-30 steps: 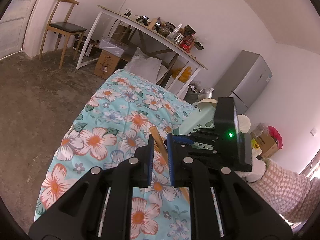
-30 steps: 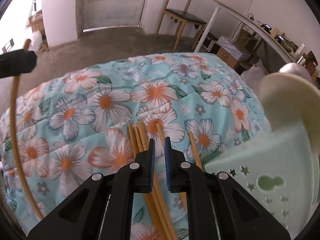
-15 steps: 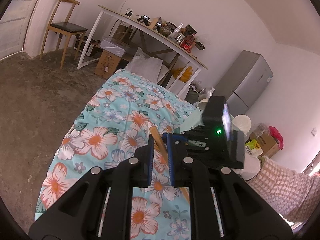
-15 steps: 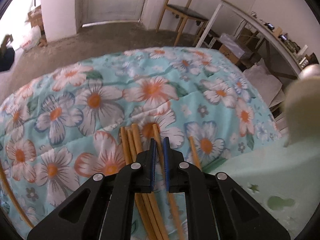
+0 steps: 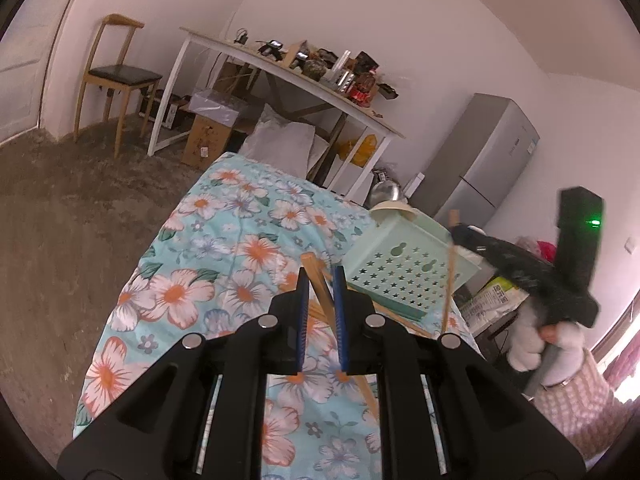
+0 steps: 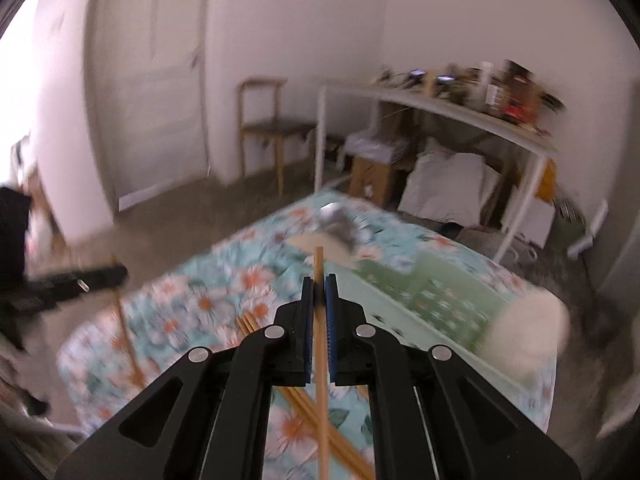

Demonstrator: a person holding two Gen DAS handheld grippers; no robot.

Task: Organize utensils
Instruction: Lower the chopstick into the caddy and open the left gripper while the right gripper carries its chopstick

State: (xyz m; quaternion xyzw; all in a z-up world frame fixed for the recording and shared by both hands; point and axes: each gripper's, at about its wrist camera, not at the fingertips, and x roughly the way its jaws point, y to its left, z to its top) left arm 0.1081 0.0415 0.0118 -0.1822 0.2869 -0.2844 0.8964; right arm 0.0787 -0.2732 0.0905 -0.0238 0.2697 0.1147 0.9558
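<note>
A bed with a floral quilt (image 5: 224, 264) fills the middle. The left gripper (image 5: 321, 280) is above the quilt, its jaws closed on one wooden chopstick (image 5: 316, 276). The right gripper (image 6: 319, 284) is raised above the quilt too, jaws clamped on another chopstick (image 6: 319, 268) that stands between them. More loose chopsticks (image 6: 344, 452) lie on the quilt, just beside a pale green perforated holder (image 5: 400, 272). The right view is blurred, so the holder's contents are unclear
</note>
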